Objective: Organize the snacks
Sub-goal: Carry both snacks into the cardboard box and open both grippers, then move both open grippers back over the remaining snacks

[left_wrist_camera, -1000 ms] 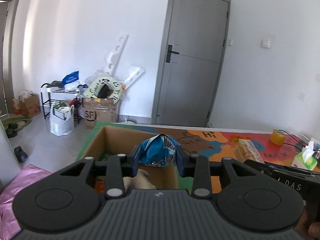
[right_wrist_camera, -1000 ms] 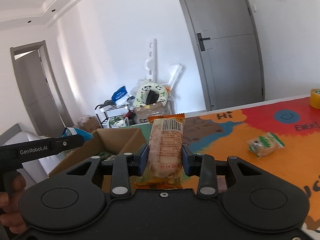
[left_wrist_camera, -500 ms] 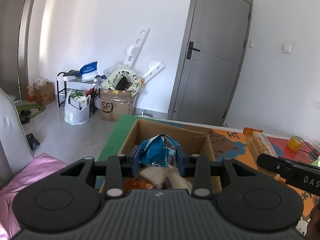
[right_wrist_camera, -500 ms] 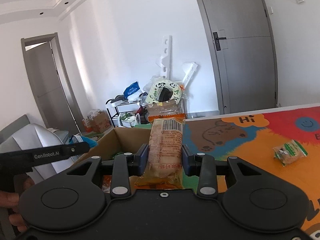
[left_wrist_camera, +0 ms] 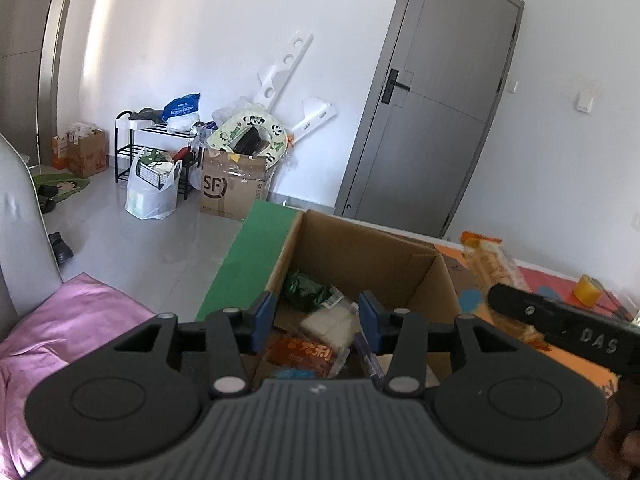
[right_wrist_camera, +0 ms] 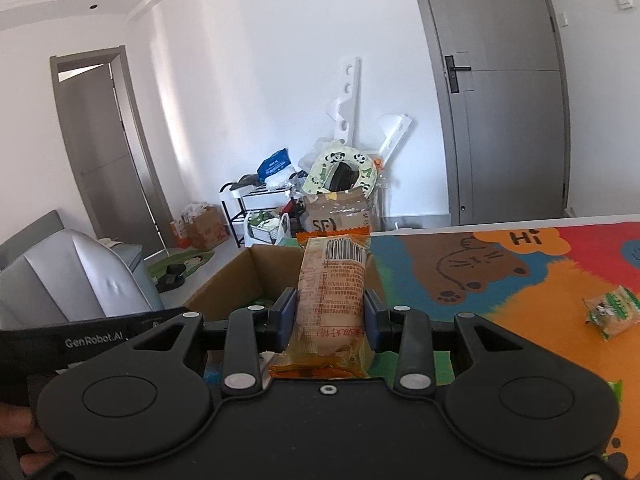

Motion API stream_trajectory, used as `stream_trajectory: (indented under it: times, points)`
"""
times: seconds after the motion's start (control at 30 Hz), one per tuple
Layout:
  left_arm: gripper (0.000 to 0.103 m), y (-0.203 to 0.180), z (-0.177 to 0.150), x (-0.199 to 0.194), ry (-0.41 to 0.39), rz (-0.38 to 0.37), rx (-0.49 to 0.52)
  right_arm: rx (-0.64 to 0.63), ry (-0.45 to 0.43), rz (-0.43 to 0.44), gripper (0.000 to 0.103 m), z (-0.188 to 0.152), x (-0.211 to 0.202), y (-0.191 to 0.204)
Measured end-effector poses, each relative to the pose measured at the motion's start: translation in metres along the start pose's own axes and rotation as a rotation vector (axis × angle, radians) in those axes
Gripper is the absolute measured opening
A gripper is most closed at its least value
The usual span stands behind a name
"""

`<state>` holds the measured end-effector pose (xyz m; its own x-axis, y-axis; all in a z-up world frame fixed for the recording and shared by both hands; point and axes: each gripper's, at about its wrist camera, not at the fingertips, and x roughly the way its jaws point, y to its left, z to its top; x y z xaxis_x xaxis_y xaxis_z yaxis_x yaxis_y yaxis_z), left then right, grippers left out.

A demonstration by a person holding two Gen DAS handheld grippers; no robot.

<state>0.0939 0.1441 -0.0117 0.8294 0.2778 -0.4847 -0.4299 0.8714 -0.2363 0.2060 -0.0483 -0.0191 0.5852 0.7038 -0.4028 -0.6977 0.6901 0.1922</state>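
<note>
Right wrist: "Hi" on mat [right_wrist_camera: 520, 276]

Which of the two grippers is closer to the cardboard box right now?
Left. The left gripper hangs over the cardboard box, jaws open above the snacks inside. The right gripper, holding an orange snack packet, sits beside the box.

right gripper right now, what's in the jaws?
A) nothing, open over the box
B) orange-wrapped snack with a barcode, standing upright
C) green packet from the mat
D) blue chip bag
B: in the right wrist view the right gripper has its jaws pressed on both sides of the orange-wrapped snack, barcode end up, in front of the cardboard box; the green packet lies apart on the mat.
</note>
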Motion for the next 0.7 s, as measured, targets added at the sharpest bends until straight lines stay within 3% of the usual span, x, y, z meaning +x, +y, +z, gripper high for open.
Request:
stream_trajectory:
  times: [0.1,0.37,0.43,0.5,0.7]
  points:
    - [0.052,0.002,0.001,0.0,-0.003,-0.013,-0.007,-0.008,0.003,0.007,0.036,0.003,0.003,0.006]
    - [0.053,0.015,0.003,-0.003,-0.012,-0.001,-0.03,-0.021,0.005,0.03,0.036,0.014,0.015,0.019]
    - [0.053,0.016,0.003,-0.004,-0.013,0.006,-0.038,-0.025,0.003,0.04,0.04,0.016,0.016,0.022]
    - [0.053,0.016,0.003,-0.005,-0.014,0.009,-0.041,-0.017,-0.006,0.033,0.056,0.016,0.013,0.02]
    - [0.059,0.008,0.002,-0.006,-0.008,0.0,-0.03,0.028,0.0,0.004,0.058,0.009,-0.002,0.0]
